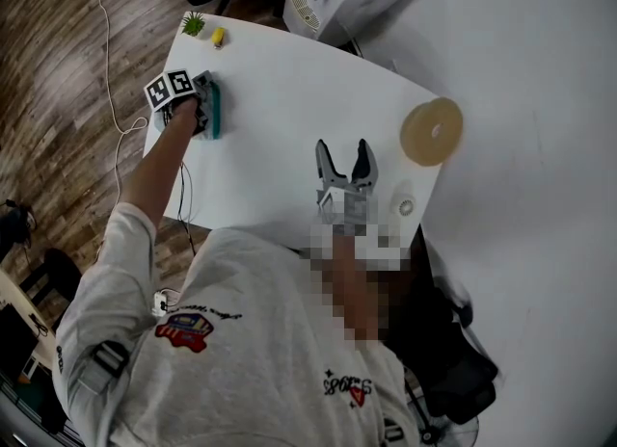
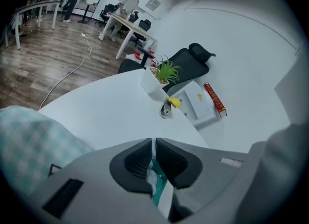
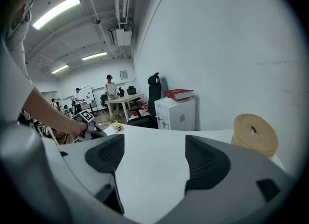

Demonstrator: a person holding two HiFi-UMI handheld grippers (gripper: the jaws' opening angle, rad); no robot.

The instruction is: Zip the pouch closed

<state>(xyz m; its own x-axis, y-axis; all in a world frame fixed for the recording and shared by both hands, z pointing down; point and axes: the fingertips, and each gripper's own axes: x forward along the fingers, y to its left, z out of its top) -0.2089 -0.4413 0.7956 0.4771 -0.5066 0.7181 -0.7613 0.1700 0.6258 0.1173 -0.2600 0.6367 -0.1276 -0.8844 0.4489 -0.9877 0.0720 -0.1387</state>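
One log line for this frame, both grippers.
left gripper: shut on teal checked fabric pouch edge | right gripper: open, empty, over white table

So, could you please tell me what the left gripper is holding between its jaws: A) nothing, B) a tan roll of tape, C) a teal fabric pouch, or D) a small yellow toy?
C: in its own view the left gripper is shut, with its dark pads pressing on a teal strip that belongs to the teal fabric pouch.
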